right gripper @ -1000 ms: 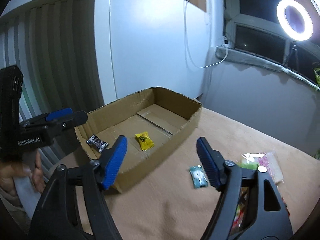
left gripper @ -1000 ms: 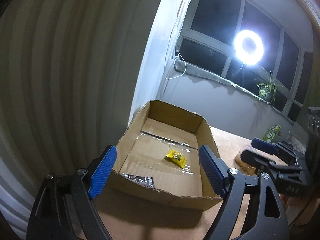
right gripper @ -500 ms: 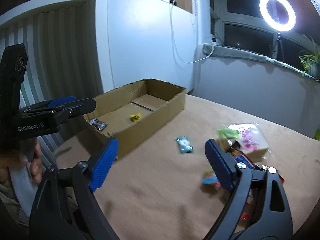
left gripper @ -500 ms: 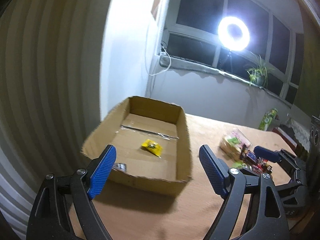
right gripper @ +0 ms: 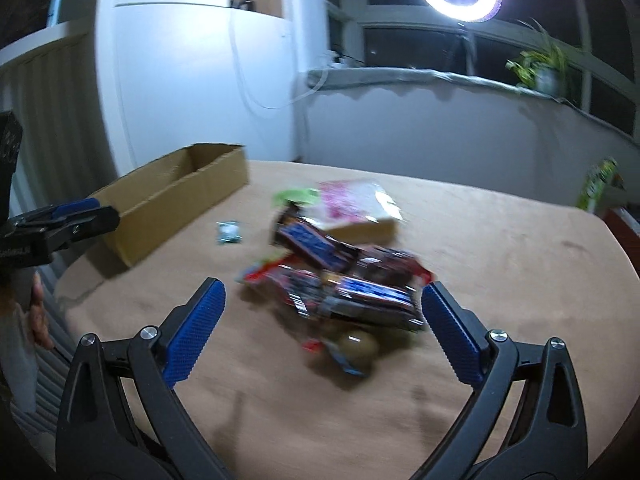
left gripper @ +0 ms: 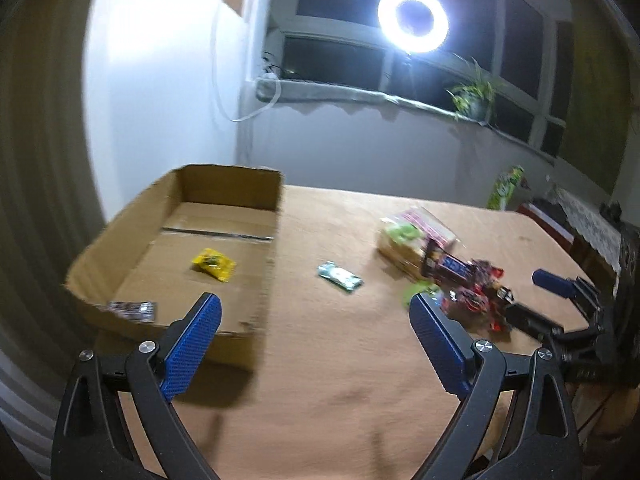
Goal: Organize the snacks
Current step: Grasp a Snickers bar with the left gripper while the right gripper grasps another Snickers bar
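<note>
Right claw (right gripper: 322,320) opening, empty, above snack pile (right gripper: 336,276)

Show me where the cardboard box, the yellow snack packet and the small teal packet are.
cardboard box (left gripper: 276,216), left wrist view, on its right side wall.
yellow snack packet (left gripper: 213,265), left wrist view, middle of the wrapper, inside the box.
small teal packet (left gripper: 340,276), left wrist view, middle of the wrapper, on the table.
</note>
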The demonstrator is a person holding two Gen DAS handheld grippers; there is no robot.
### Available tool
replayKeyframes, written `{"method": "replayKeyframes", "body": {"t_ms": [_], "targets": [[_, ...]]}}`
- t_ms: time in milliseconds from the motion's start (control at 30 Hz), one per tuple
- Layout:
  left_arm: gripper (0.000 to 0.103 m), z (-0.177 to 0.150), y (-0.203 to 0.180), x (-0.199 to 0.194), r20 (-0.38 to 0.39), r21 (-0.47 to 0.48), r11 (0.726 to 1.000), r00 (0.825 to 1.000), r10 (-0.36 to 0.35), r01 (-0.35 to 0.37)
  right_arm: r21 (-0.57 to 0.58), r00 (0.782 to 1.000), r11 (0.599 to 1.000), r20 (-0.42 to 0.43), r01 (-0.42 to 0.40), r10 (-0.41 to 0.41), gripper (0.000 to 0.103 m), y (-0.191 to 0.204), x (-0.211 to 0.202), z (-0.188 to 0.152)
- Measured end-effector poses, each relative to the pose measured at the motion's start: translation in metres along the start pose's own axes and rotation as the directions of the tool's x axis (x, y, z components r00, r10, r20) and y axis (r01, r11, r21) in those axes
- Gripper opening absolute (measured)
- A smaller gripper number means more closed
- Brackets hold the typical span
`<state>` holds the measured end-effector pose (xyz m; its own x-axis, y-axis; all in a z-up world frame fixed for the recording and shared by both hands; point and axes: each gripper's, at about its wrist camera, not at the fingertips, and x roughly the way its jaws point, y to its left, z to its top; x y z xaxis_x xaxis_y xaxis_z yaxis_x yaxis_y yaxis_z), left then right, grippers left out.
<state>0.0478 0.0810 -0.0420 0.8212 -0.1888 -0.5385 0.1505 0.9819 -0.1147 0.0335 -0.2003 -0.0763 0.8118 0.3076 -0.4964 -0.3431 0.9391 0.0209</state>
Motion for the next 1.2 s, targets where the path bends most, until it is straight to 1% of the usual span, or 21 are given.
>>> {"method": "replayKeyframes", "body": {"t_ms": [133,233,367,433,500,633,700,767,800,833,867,967,1000,1033,1067,1100,1133,1167,1200], "targets": [[0.095,-0.001,-0.022,0.010,-0.018,0.044,0.999,0.999,-0.031,0.032,0.039,1.000,0.999,-0.013,0.013,-0.013,0.101,-0.022,-0.001,-0.006],[0.095,0.002,-0.038,0.019,-0.035,0.058,0.996,0.997,-0.070,0.072,0.059,1.000,0.998,-0.028,-0.001,0.003,0.100,-0.031,0.003,-0.008],[0.095,0.009,-0.058,0.036,-0.056,0.095,0.989,0.993,-0.105,0.110,0.131,0.995,0.989,-0.071,-0.063,0.073,0.101,-0.044,0.015,-0.010],[0.095,0.014,-0.068,0.049,-0.072,0.109,0.985,0.989,-0.130,0.137,0.115,0.994,0.992,-0.093,-0.049,0.059,0.101,-0.044,0.022,-0.011],[0.095,0.019,-0.076,0.065,-0.096,0.116,0.980,0.984,-0.149,0.159,0.112,0.992,0.993,-0.120,-0.036,0.049,0.101,-0.045,0.030,-0.010],[0.095,0.024,-0.087,0.090,-0.146,0.107,0.972,0.970,-0.193,0.209,0.187,0.982,0.979,-0.156,-0.080,0.110,0.101,-0.055,0.042,-0.006],[0.095,0.025,-0.091,0.100,-0.174,0.095,0.965,0.958,-0.226,0.245,0.200,0.977,0.975,-0.169,-0.095,0.129,0.101,-0.057,0.046,-0.004],[0.095,0.026,-0.093,0.106,-0.191,0.091,0.960,0.951,-0.244,0.264,0.201,0.974,0.974,-0.177,-0.103,0.140,0.101,-0.057,0.050,-0.003],[0.095,0.027,-0.095,0.109,-0.197,0.092,0.957,0.947,-0.255,0.277,0.203,0.972,0.972,-0.175,-0.118,0.155,0.100,-0.057,0.051,-0.002],[0.095,0.028,-0.096,0.111,-0.203,0.092,0.954,0.943,-0.263,0.286,0.204,0.971,0.970,-0.171,-0.132,0.168,0.091,-0.057,0.051,-0.001],[0.095,0.028,-0.096,0.112,-0.205,0.093,0.952,0.942,-0.267,0.290,0.203,0.971,0.971,-0.174,-0.130,0.166,0.080,-0.056,0.052,-0.001],[0.094,0.027,-0.097,0.114,-0.208,0.103,0.956,0.946,-0.249,0.275,0.207,0.971,0.969,-0.168,-0.133,0.169,0.075,-0.058,0.050,-0.003],[0.091,0.027,-0.096,0.115,-0.211,0.103,0.957,0.946,-0.247,0.273,0.210,0.972,0.968,-0.162,-0.137,0.173,0.074,-0.059,0.049,-0.002],[0.080,0.026,-0.096,0.116,-0.217,0.102,0.956,0.944,-0.248,0.275,0.213,0.972,0.967,-0.155,-0.143,0.178,0.072,-0.059,0.048,-0.003],[0.074,0.025,-0.096,0.117,-0.227,0.101,0.955,0.941,-0.249,0.277,0.212,0.972,0.966,-0.151,-0.148,0.182,0.067,-0.059,0.047,-0.002],[0.064,0.024,-0.098,0.119,-0.238,0.102,0.955,0.939,-0.249,0.279,0.210,0.971,0.965,-0.146,-0.155,0.187,0.065,-0.059,0.045,-0.002],[0.059,0.022,-0.099,0.120,-0.245,0.104,0.953,0.936,-0.254,0.286,0.204,0.972,0.967,-0.144,-0.155,0.186,0.064,-0.058,0.044,-0.001],[0.057,0.021,-0.100,0.119,-0.251,0.109,0.950,0.932,-0.260,0.294,0.200,0.972,0.967,-0.143,-0.156,0.186,0.063,-0.057,0.043,-0.001],[0.056,0.020,-0.103,0.118,-0.249,0.122,0.950,0.936,-0.250,0.287,0.197,0.972,0.968,-0.141,-0.156,0.186,0.063,-0.057,0.042,-0.001]]}}
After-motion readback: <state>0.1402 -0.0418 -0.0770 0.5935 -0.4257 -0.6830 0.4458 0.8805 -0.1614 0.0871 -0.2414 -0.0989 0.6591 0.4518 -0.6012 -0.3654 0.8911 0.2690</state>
